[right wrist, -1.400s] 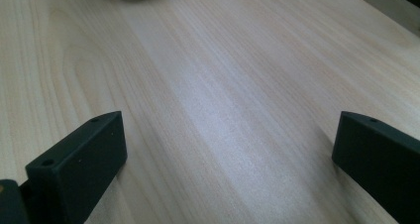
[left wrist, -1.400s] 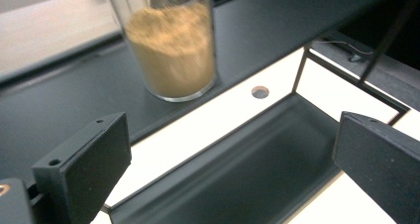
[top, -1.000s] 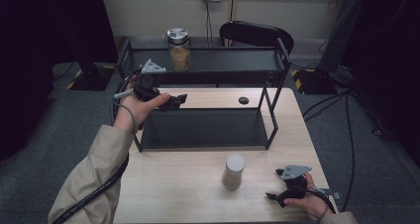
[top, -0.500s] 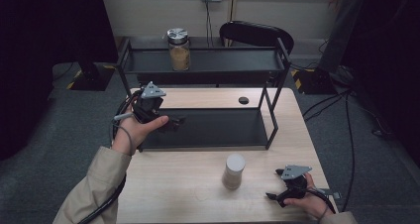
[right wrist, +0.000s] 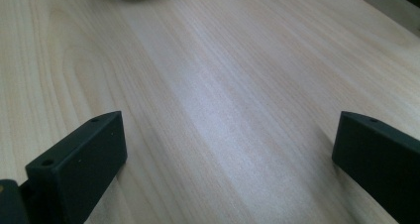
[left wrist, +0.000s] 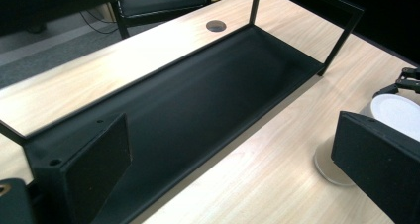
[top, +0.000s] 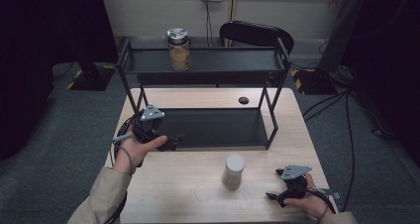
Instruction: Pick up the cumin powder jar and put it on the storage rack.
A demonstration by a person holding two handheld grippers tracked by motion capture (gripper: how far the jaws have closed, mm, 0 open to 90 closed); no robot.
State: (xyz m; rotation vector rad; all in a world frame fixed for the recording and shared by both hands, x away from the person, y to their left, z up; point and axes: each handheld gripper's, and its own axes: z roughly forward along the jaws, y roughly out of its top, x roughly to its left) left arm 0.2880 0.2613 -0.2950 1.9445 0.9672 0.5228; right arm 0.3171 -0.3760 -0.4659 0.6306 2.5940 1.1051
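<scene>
The left gripper point(top: 171, 143) hangs with its jaws wide apart at the front left of the rack's lower shelf point(left wrist: 208, 100), holding nothing. The right gripper point(top: 277, 196), also spread open and empty, rests low over the table point(top: 277, 157) near its front right corner. A pale cylinder point(top: 234, 171) stands upright between them. A jar point(top: 179, 49) sits on the top shelf point(top: 228, 60).

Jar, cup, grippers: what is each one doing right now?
Jar: upright, lid on, on the top shelf.
Cup: upright on the table, free.
Left gripper: open, holding nothing.
Right gripper: open, holding nothing.
</scene>
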